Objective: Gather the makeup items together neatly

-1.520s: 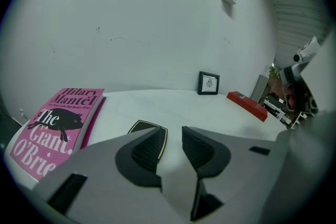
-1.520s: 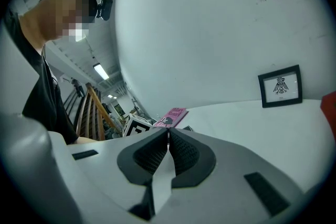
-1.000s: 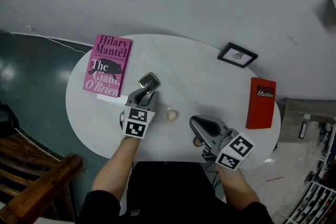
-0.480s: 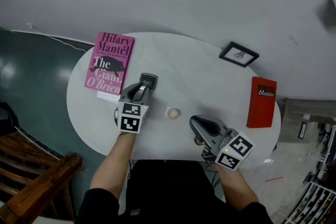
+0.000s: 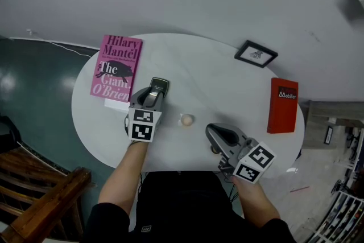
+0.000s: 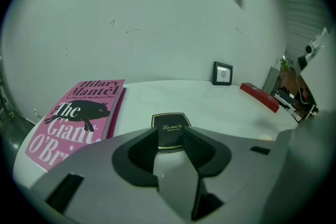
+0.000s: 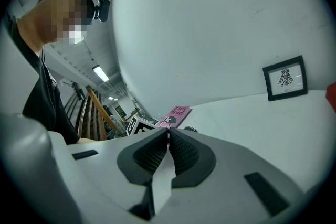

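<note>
Closest to us, the right gripper (image 5: 210,130) hovers over the near edge of the white table (image 5: 222,85), its jaws pressed together with nothing between them. It sits where it was a second ago. A small brown thing (image 5: 214,151) peeks out beneath it; we cannot tell what it is.

To the left, our left gripper (image 5: 154,94) points down and away from us at the table. Its jaws have just been opening, and they now stand apart and released. The black compact (image 6: 170,122) lies flat on the table at the tips, its near edge between the pads with neither pad squeezing it. Compared with a second ago, this hand has swung a little to the left, so the marker cube sits nearer the table's left side, and the compact has kept close to its former spot, just beside the book's lower right corner.

Between the two grippers a beige egg-shaped sponge (image 5: 186,120) rests on the table, apart from the compact and untouched; it has not moved.

Farther out on the left, the pink book (image 5: 115,67) lies flat with its far corner over the table's edge. On the right side a red box (image 5: 283,105) lies near the rim. Beyond it, a small black picture frame (image 5: 256,54) stands at the far edge by the wall. All three are where they were before.
</note>
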Tool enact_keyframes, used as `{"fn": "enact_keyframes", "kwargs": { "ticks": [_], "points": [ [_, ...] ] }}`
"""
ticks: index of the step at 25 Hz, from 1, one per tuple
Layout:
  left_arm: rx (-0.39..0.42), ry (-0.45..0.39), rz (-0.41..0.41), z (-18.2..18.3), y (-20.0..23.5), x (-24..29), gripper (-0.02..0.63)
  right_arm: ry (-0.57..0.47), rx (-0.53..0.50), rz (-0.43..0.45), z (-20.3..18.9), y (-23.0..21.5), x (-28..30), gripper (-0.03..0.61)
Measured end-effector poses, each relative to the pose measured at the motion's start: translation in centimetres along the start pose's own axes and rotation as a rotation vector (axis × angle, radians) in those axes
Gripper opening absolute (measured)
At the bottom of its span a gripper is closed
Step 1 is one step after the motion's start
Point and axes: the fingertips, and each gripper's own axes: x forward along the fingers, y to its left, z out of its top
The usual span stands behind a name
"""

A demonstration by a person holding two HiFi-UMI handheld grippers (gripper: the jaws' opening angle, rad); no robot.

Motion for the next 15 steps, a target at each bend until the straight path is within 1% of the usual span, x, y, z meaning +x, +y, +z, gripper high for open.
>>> {"fn": "enact_keyframes", "kwargs": {
  "ticks": [11,15],
  "points": [
    [-0.006,-0.002,-0.03,-0.5,-1.0,-0.3,0.141,-0.005,-0.006,-0.011,-0.4,0.8,-0.3,0.037],
    [-0.018,-0.027,-0.033,-0.2,-0.9,-0.7,0.141,-0.005,-0.015,-0.013,-0.4,1.2,-0.5,0.037]
  ]
}}
